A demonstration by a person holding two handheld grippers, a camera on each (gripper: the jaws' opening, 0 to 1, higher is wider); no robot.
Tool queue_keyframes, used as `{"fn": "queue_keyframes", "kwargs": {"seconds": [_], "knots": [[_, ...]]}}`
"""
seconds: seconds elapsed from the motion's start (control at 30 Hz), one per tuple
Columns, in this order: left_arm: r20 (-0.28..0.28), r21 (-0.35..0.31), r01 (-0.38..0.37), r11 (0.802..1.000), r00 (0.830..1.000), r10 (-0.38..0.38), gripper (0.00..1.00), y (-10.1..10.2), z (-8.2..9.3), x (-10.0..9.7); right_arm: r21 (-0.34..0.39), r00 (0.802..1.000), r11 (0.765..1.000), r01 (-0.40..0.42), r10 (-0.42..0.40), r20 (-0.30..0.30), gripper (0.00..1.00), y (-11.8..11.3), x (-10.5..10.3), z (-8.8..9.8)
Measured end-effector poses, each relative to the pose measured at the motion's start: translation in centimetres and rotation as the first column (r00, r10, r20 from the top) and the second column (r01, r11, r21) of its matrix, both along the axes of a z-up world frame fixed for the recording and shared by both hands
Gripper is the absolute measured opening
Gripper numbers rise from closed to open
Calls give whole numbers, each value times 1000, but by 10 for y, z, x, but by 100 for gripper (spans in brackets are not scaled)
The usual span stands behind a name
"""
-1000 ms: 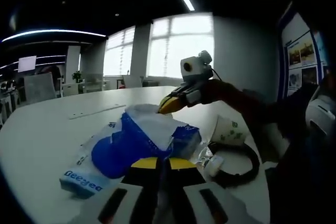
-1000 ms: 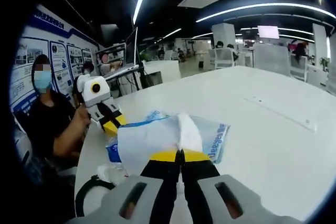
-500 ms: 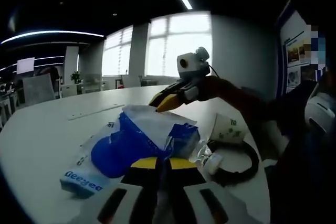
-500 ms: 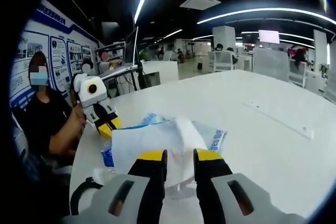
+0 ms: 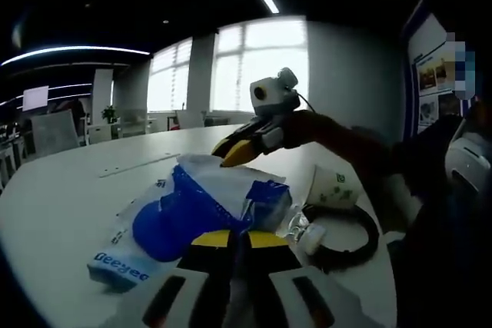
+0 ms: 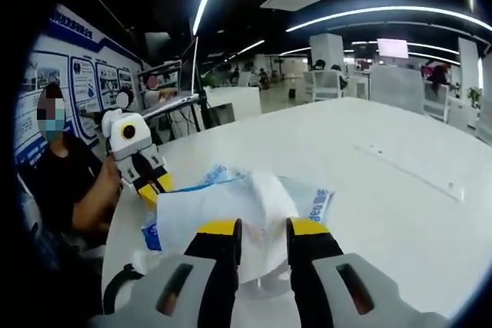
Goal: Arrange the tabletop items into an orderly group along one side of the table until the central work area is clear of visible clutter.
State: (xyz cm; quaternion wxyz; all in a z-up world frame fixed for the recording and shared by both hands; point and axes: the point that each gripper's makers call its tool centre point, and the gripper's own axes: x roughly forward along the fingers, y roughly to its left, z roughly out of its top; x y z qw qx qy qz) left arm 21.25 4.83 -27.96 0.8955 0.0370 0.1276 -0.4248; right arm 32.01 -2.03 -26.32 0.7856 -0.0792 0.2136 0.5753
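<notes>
A blue and white tissue pack (image 5: 184,217) lies on the white table (image 5: 61,190), with a white tissue (image 6: 231,205) bulging out of its top. At the pack's near edge, my left gripper (image 5: 238,240) is shut on the blue wrapper; from the other side it (image 6: 151,183) appears at the pack's left end. My right gripper (image 6: 261,228) stands open, its yellow fingertips (image 6: 219,228) either side of the tissue without pinching it. In the left gripper view the right gripper (image 5: 229,151) hovers over the pack's far end.
A paper cup (image 5: 334,190) lies on its side to the right of the pack. A black cable loop (image 5: 350,240) and a small white item (image 5: 309,240) sit beside it. A seated person (image 6: 69,182) is at the table's left edge.
My right gripper has opened and let go of the white tissue, which now stands loose between its fingers. The left gripper stays shut on the pack.
</notes>
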Motion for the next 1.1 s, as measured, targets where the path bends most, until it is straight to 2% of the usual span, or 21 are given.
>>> {"fn": "queue_keyframes", "kwargs": {"seconds": [0.13, 0.33, 0.5, 0.6, 0.73, 1.1], "knots": [[3, -5, 3, 1000, 1000, -3, 3, 0, 1, 1, 1, 1000, 1000, 3, -3, -22, 21, 1, -2, -5], [7, -8, 5, 1000, 1000, -5, 2, -2, 0, 1, 1, 1000, 1000, 9, -9, -25, 15, 0, -13, -5], [14, 1, 7, 1000, 1000, -7, 1, -3, -1, 1, -12, 1000, 1000, 10, -10, -5, 9, 0, -16, -5], [21, 6, 1, 1000, 1000, -1, 0, -2, -1, 1, -17, 1000, 1000, 7, -7, 5, 7, 0, -26, -5], [26, 4, -7, 1000, 1000, 7, 0, -1, 0, 2, -13, 1000, 1000, 12, -12, 18, 1, -1, -11, -1], [48, 3, -24, 1000, 999, 24, 0, 1, 5, 2, -29, 999, 999, 18, -18, 28, 0, 0, -9, -2]]}}
